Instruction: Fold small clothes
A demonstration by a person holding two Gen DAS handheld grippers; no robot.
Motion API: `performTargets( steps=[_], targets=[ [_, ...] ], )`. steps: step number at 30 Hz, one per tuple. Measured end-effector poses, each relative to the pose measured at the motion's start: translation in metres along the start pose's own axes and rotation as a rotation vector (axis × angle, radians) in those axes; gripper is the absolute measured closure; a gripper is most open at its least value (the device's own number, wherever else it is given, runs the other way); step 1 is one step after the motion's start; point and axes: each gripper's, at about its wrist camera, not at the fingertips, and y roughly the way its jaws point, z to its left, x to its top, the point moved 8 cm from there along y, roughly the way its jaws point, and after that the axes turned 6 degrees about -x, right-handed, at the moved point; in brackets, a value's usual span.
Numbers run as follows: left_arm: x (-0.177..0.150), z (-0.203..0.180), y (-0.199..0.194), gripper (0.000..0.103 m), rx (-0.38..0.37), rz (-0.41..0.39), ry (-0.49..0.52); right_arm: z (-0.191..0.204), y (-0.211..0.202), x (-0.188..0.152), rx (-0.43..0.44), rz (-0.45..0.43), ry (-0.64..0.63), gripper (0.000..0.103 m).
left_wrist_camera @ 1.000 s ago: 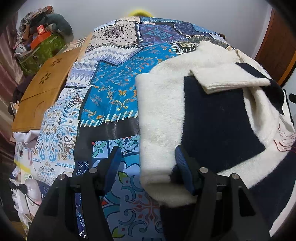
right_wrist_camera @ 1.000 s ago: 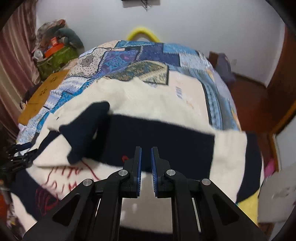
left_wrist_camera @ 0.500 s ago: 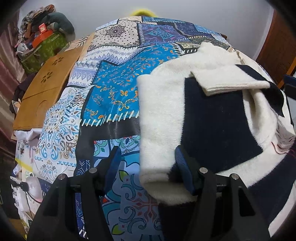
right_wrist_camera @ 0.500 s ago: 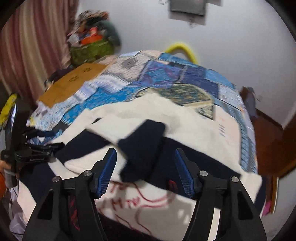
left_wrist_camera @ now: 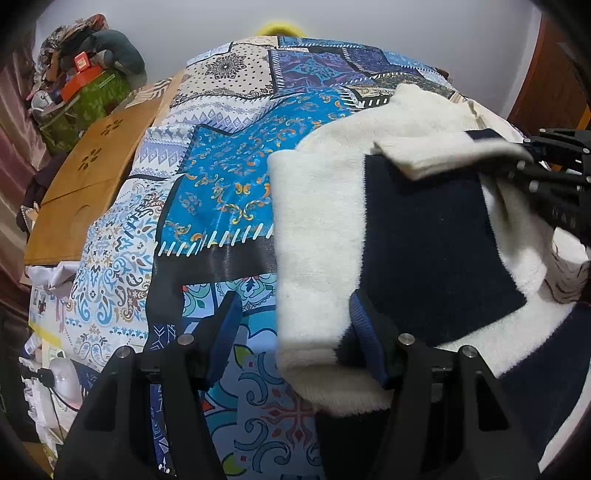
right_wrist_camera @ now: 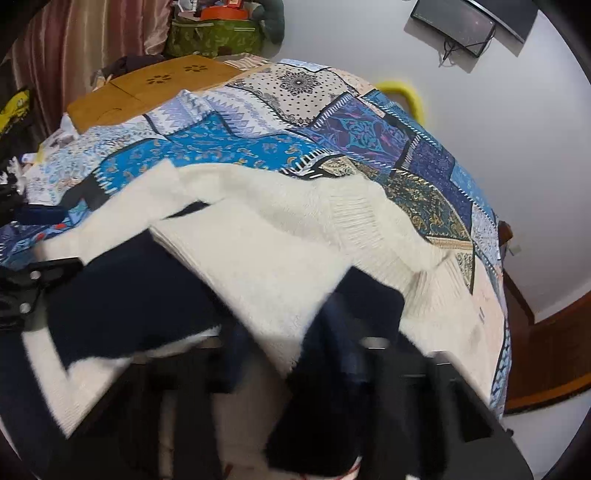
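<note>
A cream and navy fuzzy sweater (left_wrist_camera: 413, 229) lies on a bed with a blue patchwork cover (left_wrist_camera: 236, 177). My left gripper (left_wrist_camera: 295, 339) is open, with its jaws on either side of the sweater's folded left edge near the hem. My right gripper (right_wrist_camera: 288, 350) is open and blurred, low over the folded cream sleeve (right_wrist_camera: 258, 266) and the navy cuff (right_wrist_camera: 354, 306). It also shows in the left wrist view (left_wrist_camera: 554, 184) at the right edge. The sweater fills the lower half of the right wrist view (right_wrist_camera: 110, 291).
A wooden lap table (left_wrist_camera: 85, 192) lies at the bed's left side. A green bag piled with things (left_wrist_camera: 85, 92) stands behind it. A white wall with a mounted screen (right_wrist_camera: 465, 22) is beyond the bed. A brown wooden floor (right_wrist_camera: 546, 332) is at the right.
My right gripper opened a second ago, then swung left and down over the folded sleeve. The left gripper has stayed open at the sweater's edge.
</note>
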Motion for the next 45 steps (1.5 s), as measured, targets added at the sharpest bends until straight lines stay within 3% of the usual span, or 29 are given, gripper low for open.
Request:
performTargets(
  steps=[8, 12, 18, 27, 32, 39, 43, 45],
  targets=[
    [-0.001, 0.000, 0.000, 0.042, 0.008, -0.003, 0.007, -0.050, -0.043, -0.009, -0.006, -0.100, 0.191, 0.095],
    [-0.001, 0.000, 0.000, 0.041, 0.017, -0.003, 0.006, -0.093, -0.067, -0.032, -0.041, -0.127, 0.310, 0.095],
    [-0.001, 0.003, 0.001, 0.037, 0.035, 0.001, -0.003, -0.137, -0.081, -0.076, -0.065, -0.109, 0.453, 0.095],
    [0.001, 0.003, -0.002, 0.036, 0.057, 0.022, -0.010, -0.154, -0.078, -0.138, -0.038, -0.049, 0.574, 0.094],
    [0.009, 0.008, -0.013, 0.036, 0.027, 0.045, -0.047, -0.168, -0.088, -0.167, -0.054, -0.038, 0.643, 0.085],
    [0.042, -0.002, -0.030, 0.036, 0.047, -0.011, 0.008, -0.196, -0.100, -0.191, -0.121, -0.036, 0.666, 0.082],
    [0.060, -0.014, -0.019, 0.036, 0.022, 0.001, 0.009, -0.199, -0.094, -0.188, -0.079, -0.041, 0.664, 0.061],
    [0.065, -0.021, -0.010, 0.036, 0.005, 0.017, 0.000, -0.192, -0.087, -0.182, -0.057, -0.042, 0.632, 0.057]
  ],
)
